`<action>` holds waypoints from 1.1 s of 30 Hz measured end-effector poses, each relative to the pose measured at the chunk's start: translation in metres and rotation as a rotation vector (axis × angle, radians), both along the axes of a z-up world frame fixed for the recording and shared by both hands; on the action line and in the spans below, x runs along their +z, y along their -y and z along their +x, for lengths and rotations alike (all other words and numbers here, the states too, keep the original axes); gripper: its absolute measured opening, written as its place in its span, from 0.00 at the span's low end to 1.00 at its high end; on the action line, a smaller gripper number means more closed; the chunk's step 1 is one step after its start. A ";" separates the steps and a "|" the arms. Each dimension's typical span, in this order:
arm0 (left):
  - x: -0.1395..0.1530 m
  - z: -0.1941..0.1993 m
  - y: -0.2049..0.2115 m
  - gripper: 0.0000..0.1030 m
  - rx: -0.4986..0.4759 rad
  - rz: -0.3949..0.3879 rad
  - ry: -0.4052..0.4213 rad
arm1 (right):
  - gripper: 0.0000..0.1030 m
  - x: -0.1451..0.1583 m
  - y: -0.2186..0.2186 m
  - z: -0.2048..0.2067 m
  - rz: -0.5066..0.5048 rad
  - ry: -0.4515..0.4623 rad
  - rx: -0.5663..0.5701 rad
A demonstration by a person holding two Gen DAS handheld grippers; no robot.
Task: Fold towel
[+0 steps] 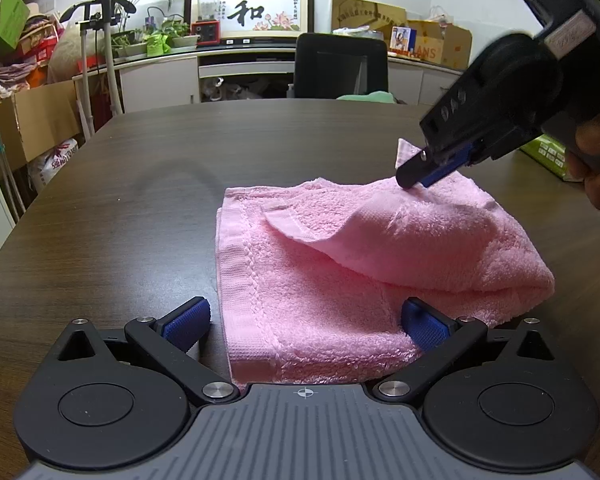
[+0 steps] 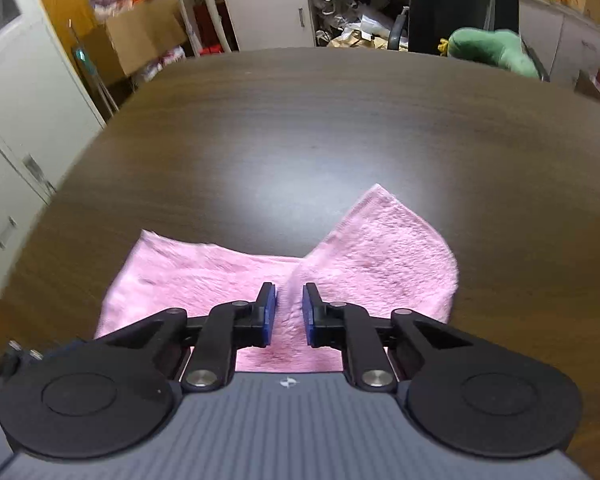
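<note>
A pink towel [image 1: 340,264] lies on the dark wooden table [image 1: 180,152], partly folded, with a flap bunched over its far right part. My left gripper [image 1: 306,322] is open, low at the towel's near edge, its fingers straddling the near left corner. My right gripper [image 1: 414,184] is shut on a fold at the towel's far right edge and lifts it a little. In the right wrist view the towel [image 2: 380,256] runs between the blue pads, with my right gripper [image 2: 289,312] pinching a ridge of cloth.
A black office chair [image 1: 340,66] stands behind the table's far edge. A green box [image 1: 548,156] sits at the table's right side. Cabinets, cartons and a framed picture [image 1: 260,12] line the back wall. A green cushion [image 2: 492,50] lies on the chair.
</note>
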State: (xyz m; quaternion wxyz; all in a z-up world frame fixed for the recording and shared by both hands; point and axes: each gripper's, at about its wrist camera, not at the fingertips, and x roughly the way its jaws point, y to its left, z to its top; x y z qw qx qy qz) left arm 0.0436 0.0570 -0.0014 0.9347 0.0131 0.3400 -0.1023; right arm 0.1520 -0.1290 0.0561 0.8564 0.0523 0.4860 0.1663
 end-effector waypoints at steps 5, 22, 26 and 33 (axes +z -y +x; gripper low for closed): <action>0.000 0.000 0.000 1.00 0.000 -0.001 0.000 | 0.21 -0.002 -0.016 0.011 -0.053 -0.043 -0.032; 0.000 -0.001 0.002 1.00 -0.001 -0.008 0.001 | 0.05 0.047 0.005 -0.062 0.094 0.160 0.140; 0.000 -0.002 -0.001 1.00 -0.011 -0.013 0.002 | 0.05 0.058 0.001 -0.080 0.126 0.166 0.254; 0.001 -0.005 -0.009 1.00 -0.021 -0.023 0.003 | 0.08 0.018 -0.028 -0.070 0.156 0.092 0.317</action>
